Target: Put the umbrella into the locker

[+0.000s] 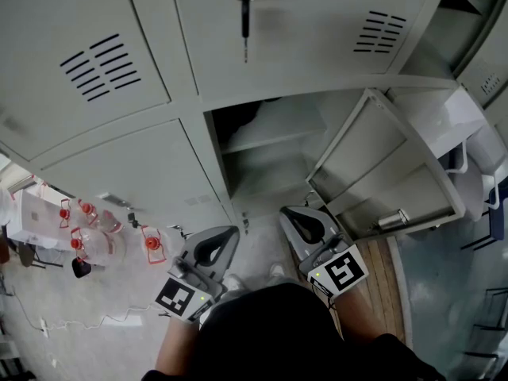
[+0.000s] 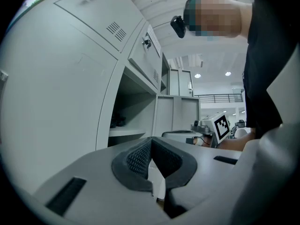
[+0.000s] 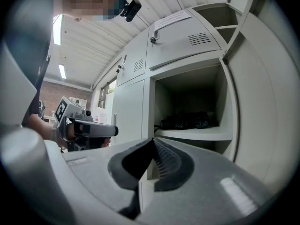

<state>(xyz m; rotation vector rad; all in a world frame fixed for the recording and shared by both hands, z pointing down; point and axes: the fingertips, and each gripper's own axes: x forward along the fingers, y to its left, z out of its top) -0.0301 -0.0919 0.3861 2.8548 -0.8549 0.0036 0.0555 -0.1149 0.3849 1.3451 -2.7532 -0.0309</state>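
The open locker compartment (image 1: 270,153) is straight ahead in the head view, its door (image 1: 389,169) swung out to the right. A black bundle that looks like the folded umbrella (image 3: 185,121) lies on the compartment's shelf (image 3: 197,134); the left gripper view shows only a dark corner of that umbrella (image 2: 118,121). My left gripper (image 1: 224,235) (image 2: 151,140) and right gripper (image 1: 295,215) (image 3: 153,141) are side by side in front of the compartment, pointing level at it. Both have their jaws shut with nothing between them.
A key (image 1: 245,26) hangs from the lock of the closed door above. Closed grey locker doors (image 1: 103,94) fill the left side. Red-capped water bottles (image 1: 95,236) stand on the floor at left. A chair (image 1: 476,181) is at far right beyond the open door.
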